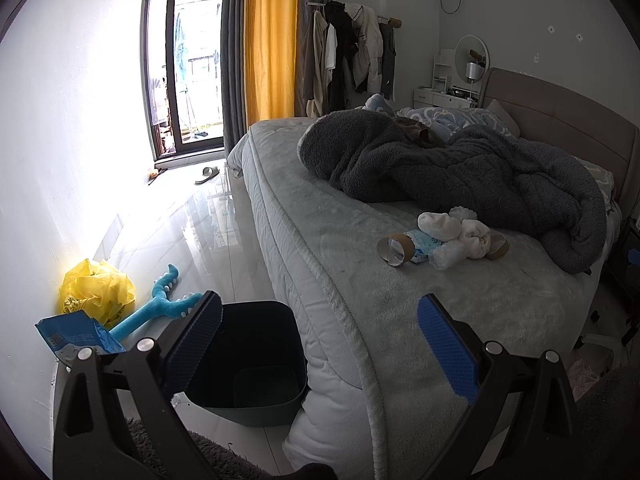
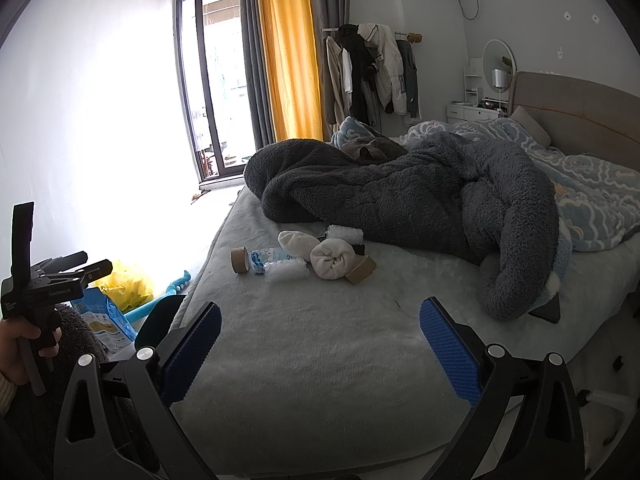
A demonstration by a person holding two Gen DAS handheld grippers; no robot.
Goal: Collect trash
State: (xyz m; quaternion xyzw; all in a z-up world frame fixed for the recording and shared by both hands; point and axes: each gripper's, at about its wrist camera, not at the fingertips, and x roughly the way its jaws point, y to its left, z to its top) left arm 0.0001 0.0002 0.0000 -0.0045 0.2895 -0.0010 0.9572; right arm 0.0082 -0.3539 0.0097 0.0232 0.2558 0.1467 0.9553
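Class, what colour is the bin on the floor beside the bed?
Dark, nearly black; the bin shows best in the left wrist view.

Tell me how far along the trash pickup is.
Barely started. The dark plastic bin on the floor beside the bed looks empty. Both the left gripper and the right gripper are open, holding nothing. Cardboard tape cores, a blue tissue packet and bubble wrap remain on the bed.

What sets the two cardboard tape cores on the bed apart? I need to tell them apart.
The left tape core stands on edge at the pile's left end, beside the blue tissue pack. The right tape core lies tilted against the rolled white cloth. Both are empty brown cardboard rings.
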